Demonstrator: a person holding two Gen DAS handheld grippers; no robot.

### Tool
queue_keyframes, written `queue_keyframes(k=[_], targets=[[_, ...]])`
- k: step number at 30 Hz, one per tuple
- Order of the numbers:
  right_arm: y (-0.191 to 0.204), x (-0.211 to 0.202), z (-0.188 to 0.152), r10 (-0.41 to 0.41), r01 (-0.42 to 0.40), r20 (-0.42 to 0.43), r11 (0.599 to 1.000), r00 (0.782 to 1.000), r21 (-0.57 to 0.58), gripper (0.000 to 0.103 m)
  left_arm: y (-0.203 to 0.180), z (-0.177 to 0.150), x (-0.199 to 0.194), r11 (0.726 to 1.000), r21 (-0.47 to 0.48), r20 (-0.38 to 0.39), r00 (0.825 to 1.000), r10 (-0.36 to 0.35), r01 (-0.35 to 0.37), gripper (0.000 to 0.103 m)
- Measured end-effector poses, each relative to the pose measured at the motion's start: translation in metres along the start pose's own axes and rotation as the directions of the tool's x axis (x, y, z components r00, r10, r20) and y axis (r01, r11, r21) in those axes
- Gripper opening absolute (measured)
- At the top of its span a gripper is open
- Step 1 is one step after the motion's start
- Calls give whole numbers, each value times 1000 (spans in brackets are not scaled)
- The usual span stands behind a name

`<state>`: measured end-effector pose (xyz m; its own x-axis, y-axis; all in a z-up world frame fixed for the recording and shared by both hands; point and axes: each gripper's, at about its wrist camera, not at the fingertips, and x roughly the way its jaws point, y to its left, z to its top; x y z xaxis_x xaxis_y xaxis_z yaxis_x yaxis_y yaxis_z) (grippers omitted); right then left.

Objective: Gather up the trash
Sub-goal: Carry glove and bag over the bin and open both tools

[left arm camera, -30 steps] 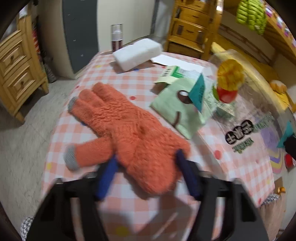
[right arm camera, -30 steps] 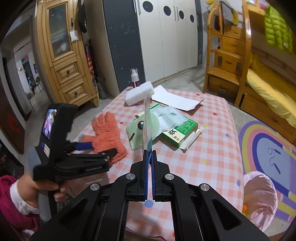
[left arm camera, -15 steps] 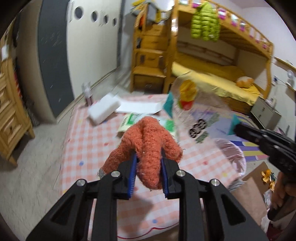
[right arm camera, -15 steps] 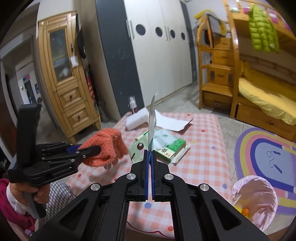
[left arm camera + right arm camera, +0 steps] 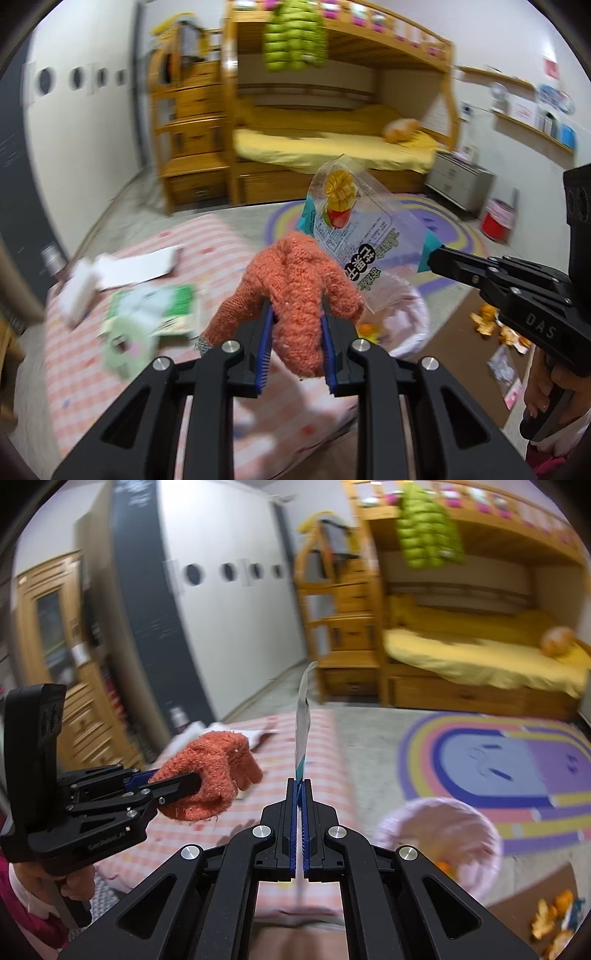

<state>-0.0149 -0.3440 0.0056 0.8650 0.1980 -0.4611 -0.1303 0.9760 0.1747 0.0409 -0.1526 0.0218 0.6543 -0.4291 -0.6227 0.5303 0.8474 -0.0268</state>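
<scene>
Beside the checked table (image 5: 325,738), a bunk bed (image 5: 480,657) stands

Each camera rides on its own gripper and looks forward along the fingers from above the near end of the checked table (image 5: 221,236), facing the far bunk bed (image 5: 480,657). The left view sits close behind the orange glove (image 5: 299,291), with the right gripper (image 5: 430,258) entering at right. The right view catches the left gripper (image 5: 195,781) at left; both share table, rainbow rug (image 5: 517,760) and pink bin (image 5: 436,834).
</scene>
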Motion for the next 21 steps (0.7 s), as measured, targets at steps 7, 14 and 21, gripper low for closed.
queue_keyframes(k=[7, 14, 21], targets=[[-66, -9, -21, -182, 184, -31, 977, 983, 108, 2, -52, 11, 67, 987, 63, -79, 987, -143, 148, 21], [-105, 12, -41, -256, 270, -104, 949, 961, 162, 2, -75, 14, 117, 972, 102, -130, 972, -197, 211, 22], [-137, 45, -46, -286, 313, -158, 930, 945, 192, 2, -89, 20, 165, 968, 117, -189, 962, -198, 223, 26]])
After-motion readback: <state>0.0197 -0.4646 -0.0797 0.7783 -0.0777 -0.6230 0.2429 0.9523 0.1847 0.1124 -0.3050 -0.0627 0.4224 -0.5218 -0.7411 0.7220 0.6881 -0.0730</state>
